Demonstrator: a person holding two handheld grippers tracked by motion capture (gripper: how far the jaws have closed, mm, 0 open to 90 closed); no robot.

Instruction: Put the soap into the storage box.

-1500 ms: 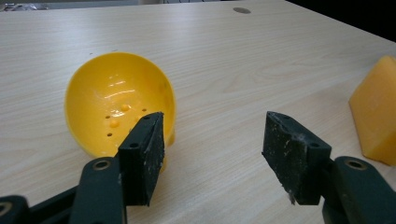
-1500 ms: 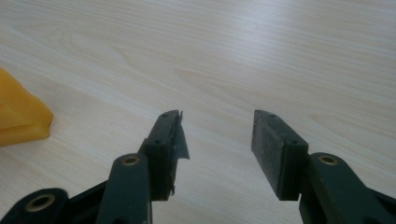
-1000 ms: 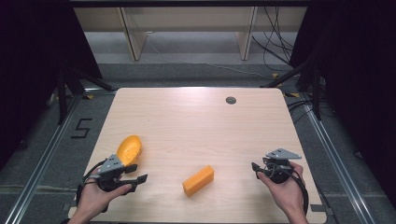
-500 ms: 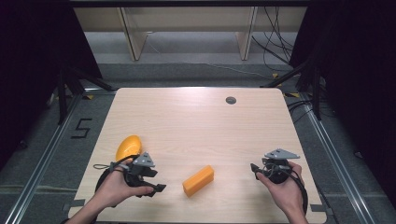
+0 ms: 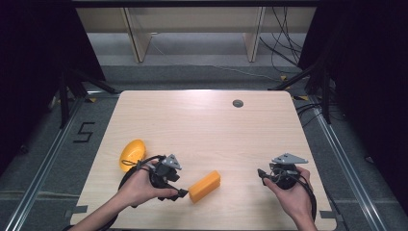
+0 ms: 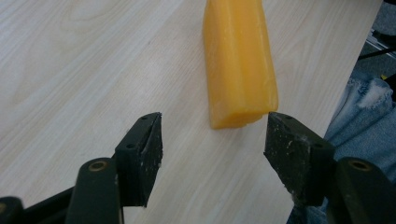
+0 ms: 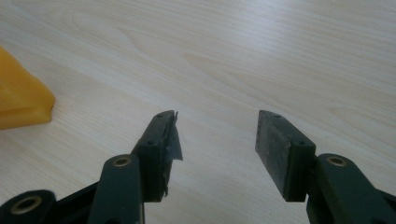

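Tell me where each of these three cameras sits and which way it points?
High view: above the person's side, looking forward and down at the light wooden table; both forearms, left gripper, right gripper.
Left gripper view: rides that gripper, facing the orange rectangular block; open jaws, denim knee.
Right gripper view: looks along open jaws across bare tabletop.
All three share the block.

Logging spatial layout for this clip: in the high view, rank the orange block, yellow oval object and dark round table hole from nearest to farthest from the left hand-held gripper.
1. Orange block, just beyond the left hand-held gripper, to its right.
2. Yellow oval object, by the table's left edge.
3. Dark round hole, near the far edge.
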